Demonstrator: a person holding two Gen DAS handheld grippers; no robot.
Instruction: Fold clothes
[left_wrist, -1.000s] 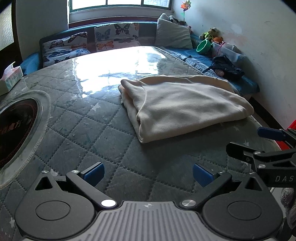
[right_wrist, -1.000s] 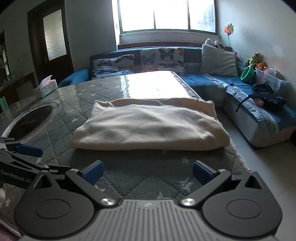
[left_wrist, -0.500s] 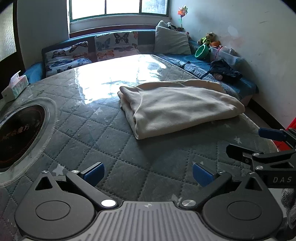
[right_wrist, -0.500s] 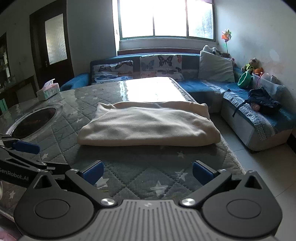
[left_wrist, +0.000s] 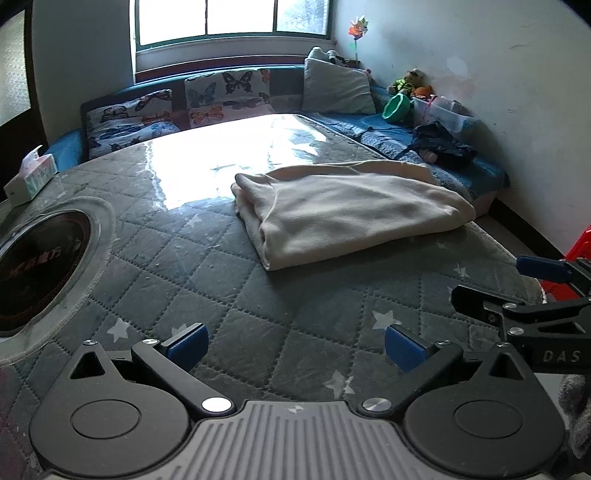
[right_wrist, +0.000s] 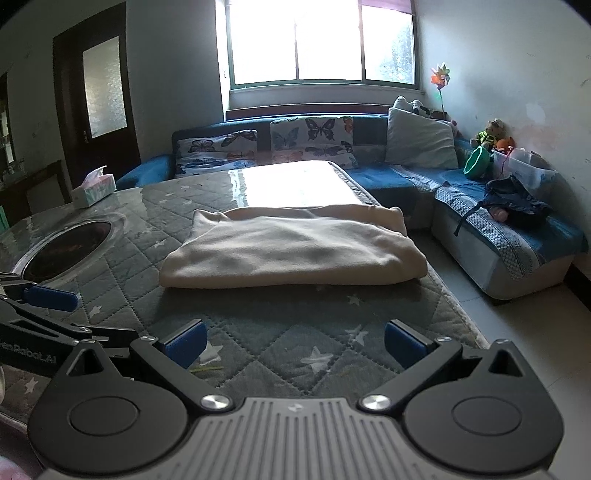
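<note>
A cream cloth (left_wrist: 351, 210) is seen folded on the quilted table (left_wrist: 184, 266). Both the left gripper (left_wrist: 295, 345) and the right gripper (right_wrist: 293, 341) are held wide open, and nothing is gripped.

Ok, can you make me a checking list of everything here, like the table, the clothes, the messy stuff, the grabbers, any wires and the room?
Surface: quilted table cover under glossy film, round dark inset at left.
Job's things: cream garment lying folded, touched by neither gripper.
Clutter: tissue box at the table's far left edge.
Grippers: left gripper and right gripper, fingers spread, holding nothing, short of the garment.
Cables: nothing seen.
Surroundings: blue sofa with butterfly cushions, green bowl, dark clothing, bright window.
</note>
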